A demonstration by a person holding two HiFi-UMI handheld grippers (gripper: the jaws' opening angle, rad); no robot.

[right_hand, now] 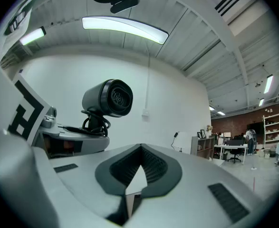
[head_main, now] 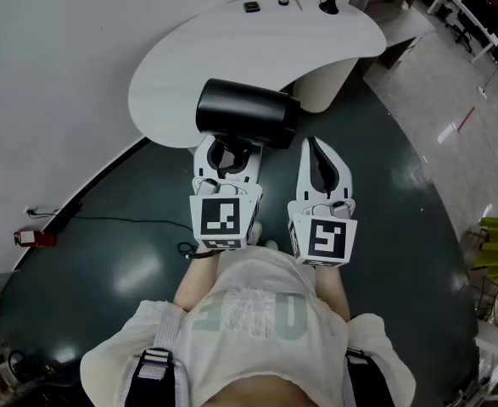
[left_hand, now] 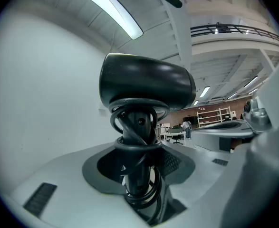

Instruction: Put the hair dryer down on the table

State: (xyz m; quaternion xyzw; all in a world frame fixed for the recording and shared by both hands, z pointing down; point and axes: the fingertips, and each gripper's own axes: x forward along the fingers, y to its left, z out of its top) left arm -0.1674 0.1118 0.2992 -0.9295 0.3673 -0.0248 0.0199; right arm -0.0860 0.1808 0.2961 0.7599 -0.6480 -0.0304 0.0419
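Observation:
The black hair dryer (head_main: pixel 247 113) is held upright by its handle, with its cord coiled round the handle. My left gripper (head_main: pixel 226 155) is shut on that handle (left_hand: pixel 137 141), and the barrel (left_hand: pixel 146 82) sits above the jaws. In the head view the dryer hovers over the near edge of the white curved table (head_main: pixel 232 49). My right gripper (head_main: pixel 321 161) is beside it on the right, shut and empty. In the right gripper view the jaws (right_hand: pixel 139 175) meet at their tips, and the dryer (right_hand: pixel 107 98) shows up to the left, clear of them.
A small black block (head_main: pixel 251 7), a round knob (head_main: pixel 283 2) and a black stand (head_main: pixel 329 5) lie at the table's far side. The table's pedestal (head_main: pixel 325 83) stands on a dark floor. A cable (head_main: pixel 104 220) runs to a red object (head_main: pixel 30 237) at left.

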